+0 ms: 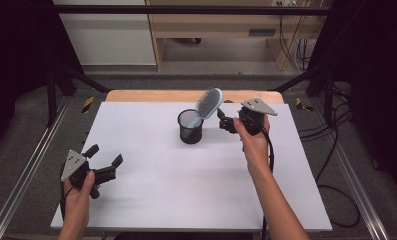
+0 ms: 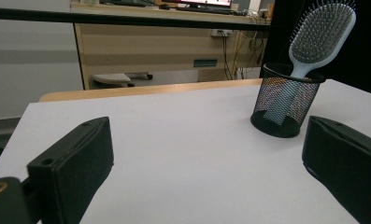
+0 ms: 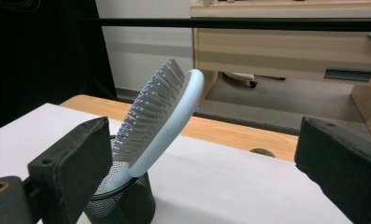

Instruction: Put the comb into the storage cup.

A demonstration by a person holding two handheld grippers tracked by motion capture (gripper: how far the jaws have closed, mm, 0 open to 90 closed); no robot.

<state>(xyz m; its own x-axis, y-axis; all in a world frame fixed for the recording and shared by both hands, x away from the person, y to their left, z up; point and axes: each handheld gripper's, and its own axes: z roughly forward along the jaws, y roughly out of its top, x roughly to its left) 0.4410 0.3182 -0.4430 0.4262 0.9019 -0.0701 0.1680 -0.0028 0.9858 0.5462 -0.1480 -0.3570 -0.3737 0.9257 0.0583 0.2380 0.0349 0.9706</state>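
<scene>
A pale blue hairbrush stands handle-down in a black mesh cup at the back middle of the white table, its head leaning right. My right gripper is open just right of the cup, held off the table, with nothing between its jaws. In the right gripper view the hairbrush and the cup sit close in front of the gripper, toward its left jaw. My left gripper is open at the front left, holding nothing. The left gripper view shows the cup and brush farther off, beyond the open gripper.
A wooden strip runs along the table's far edge. Metal rails flank both sides. Beyond the table stand a wooden desk and cables on the floor at right. Bare white surface lies between the two grippers.
</scene>
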